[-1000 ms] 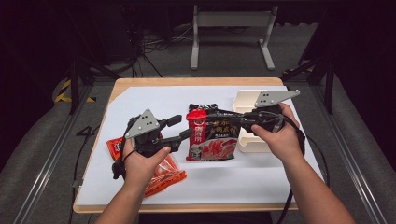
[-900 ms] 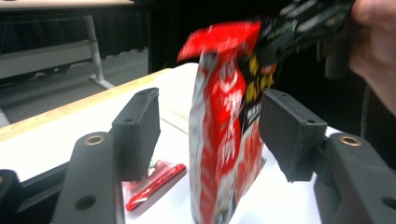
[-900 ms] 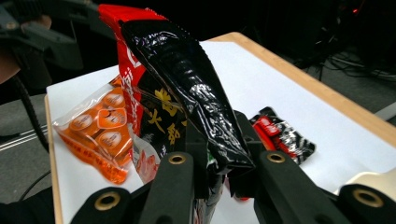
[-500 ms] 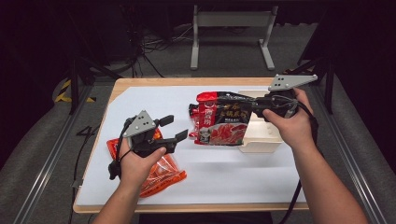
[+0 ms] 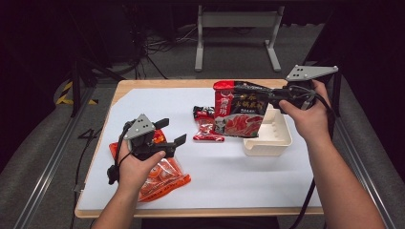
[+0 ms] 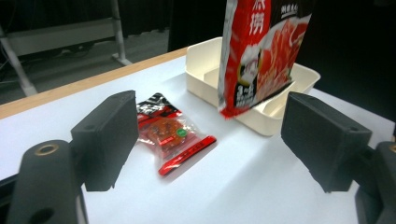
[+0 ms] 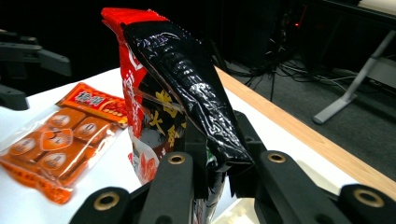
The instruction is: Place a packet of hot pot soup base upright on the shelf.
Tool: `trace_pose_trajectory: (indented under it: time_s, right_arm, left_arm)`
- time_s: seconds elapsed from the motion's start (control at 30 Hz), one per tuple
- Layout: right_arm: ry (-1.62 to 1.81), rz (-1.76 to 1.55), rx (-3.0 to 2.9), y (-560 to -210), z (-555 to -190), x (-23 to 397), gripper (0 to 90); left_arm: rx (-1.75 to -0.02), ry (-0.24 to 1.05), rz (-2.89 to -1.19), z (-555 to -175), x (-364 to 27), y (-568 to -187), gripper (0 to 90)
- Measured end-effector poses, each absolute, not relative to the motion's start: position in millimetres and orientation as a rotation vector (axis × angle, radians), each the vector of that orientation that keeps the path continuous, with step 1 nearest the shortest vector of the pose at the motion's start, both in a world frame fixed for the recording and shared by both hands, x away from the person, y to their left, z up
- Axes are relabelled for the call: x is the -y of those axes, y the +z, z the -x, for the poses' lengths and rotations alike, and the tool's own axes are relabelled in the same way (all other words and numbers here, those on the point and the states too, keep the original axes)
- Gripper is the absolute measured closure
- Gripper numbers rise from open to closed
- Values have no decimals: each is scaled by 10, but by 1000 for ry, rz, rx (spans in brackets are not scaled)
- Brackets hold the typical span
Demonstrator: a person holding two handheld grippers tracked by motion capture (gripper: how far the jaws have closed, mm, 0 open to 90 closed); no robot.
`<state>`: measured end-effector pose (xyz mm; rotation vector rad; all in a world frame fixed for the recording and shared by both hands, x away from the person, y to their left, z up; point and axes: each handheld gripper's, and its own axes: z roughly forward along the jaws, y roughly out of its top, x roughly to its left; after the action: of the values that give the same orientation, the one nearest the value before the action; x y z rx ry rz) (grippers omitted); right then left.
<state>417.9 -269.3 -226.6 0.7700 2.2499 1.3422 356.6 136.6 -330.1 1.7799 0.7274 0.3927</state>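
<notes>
I am holding the tall red-and-black foil pouch (image 5: 240,114) pinched in my right gripper (image 5: 273,98), keeping it upright over the cream plastic bin (image 5: 274,140), while my left gripper (image 5: 173,132), its jaws just opened, is standing spread and empty.

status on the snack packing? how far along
Nothing lies in the white bin yet. In hand: the right gripper holds the big red-and-black pouch above it; the left gripper is open, empty. Left: the small red packet and the orange packet, both on the table.
</notes>
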Motion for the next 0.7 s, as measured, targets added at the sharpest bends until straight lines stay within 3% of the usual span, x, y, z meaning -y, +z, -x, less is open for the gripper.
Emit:
trace_pose_trajectory:
  time_s: [0.7]
  right_arm:
    - [1257, -816, -2153, -2172, -4534, 2980, 800]
  left_arm:
    - [-802, 417, -1812, -3610, -1502, -3385, 109]
